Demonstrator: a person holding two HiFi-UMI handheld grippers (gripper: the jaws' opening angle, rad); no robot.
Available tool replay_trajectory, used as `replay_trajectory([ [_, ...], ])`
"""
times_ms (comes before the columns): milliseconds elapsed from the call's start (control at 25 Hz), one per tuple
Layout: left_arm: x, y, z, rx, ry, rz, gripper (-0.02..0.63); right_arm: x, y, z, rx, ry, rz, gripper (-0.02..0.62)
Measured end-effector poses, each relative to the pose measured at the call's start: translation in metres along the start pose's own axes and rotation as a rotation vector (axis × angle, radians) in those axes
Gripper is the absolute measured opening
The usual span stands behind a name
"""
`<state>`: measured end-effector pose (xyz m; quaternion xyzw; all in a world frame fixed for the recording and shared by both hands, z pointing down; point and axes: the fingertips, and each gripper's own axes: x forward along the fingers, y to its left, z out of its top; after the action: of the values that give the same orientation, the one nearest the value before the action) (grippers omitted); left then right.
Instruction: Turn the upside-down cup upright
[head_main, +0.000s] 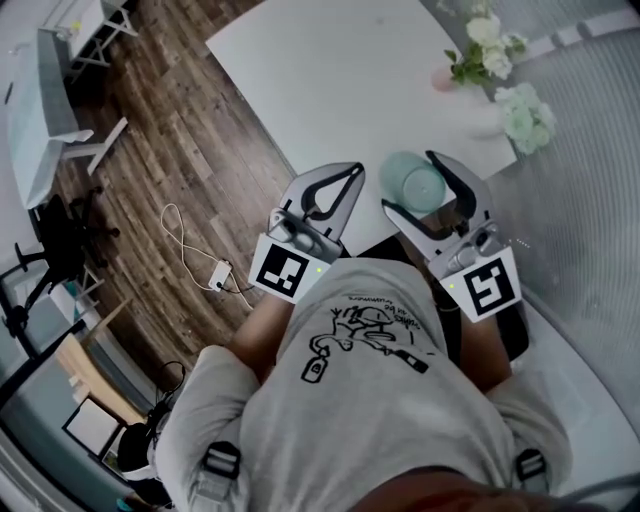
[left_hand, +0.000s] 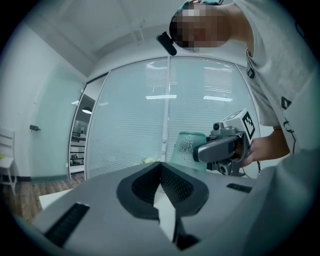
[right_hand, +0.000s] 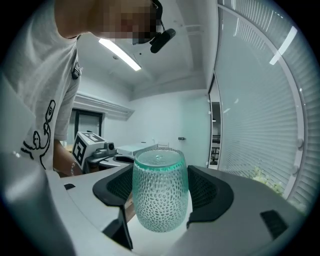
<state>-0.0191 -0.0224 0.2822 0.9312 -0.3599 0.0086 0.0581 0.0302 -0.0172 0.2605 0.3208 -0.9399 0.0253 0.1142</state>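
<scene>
cup: teal dimpled glass, base up, off the white table, above its near edge
right gripper: jaws parted to cup width, pads clamped on both sides of the cup
left gripper: jaws pressed together, empty, beside the cup, over the table's near edge

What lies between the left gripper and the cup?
Only the near jaw of the right gripper, clamped on the cup; otherwise just bare table below, per the head view.
</scene>
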Motion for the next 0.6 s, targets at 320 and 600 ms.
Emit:
replay_trajectory([
  [320,-0.006,-0.004,0.021,0.020,-0.022,-0.025,0.003,-0.003,0.006,0.027,-0.035,-0.010,-0.011,0.341],
  [600,-0.007,0.000,0.020,0.002,-0.028,-0.036,0.003,0.000,0.004,0.030,-0.028,-0.011,-0.021,0.341],
])
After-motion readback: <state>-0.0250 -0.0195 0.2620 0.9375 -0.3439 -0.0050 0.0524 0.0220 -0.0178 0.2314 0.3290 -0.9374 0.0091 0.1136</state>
